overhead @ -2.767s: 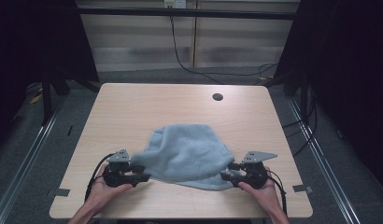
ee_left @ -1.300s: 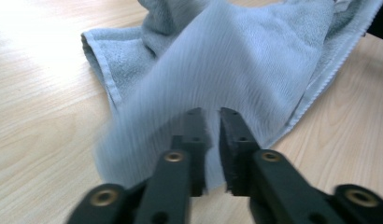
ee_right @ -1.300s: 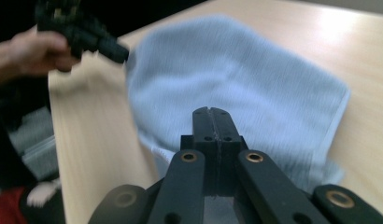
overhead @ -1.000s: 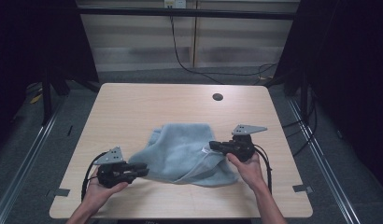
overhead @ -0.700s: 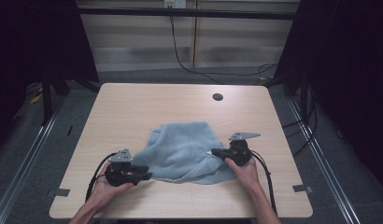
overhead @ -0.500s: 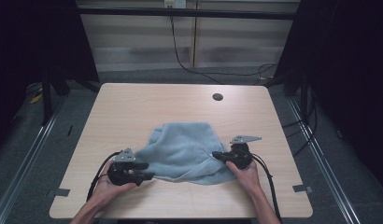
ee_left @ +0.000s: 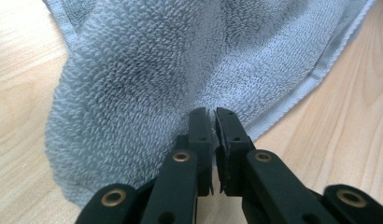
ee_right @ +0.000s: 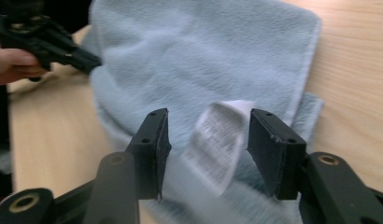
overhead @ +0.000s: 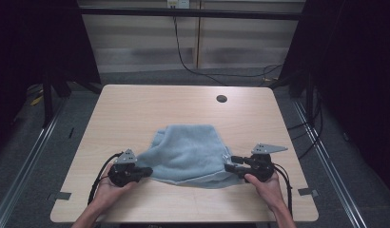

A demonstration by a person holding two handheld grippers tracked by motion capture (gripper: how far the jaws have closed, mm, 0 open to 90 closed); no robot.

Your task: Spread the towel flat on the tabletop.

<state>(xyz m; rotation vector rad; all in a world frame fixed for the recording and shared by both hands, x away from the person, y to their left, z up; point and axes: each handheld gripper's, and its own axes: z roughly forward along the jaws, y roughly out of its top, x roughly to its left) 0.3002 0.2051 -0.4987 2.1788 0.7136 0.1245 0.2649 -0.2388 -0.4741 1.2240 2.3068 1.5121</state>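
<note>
Left gripper [ee_left: 213, 116] clenched on towel [overhead: 190, 152] edge, right gripper [ee_right: 206, 135] just opened, jaws straddling label [ee_right: 215, 144].

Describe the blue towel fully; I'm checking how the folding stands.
The towel is pale blue terry cloth with a stitched hem, lying rumpled and loosely folded on the wooden table, nearer the person's edge. A white printed care label sticks up at its right side, between the open jaws of the right claw. The left claw is shut at the towel's left edge, apparently pinching a fold.
</note>
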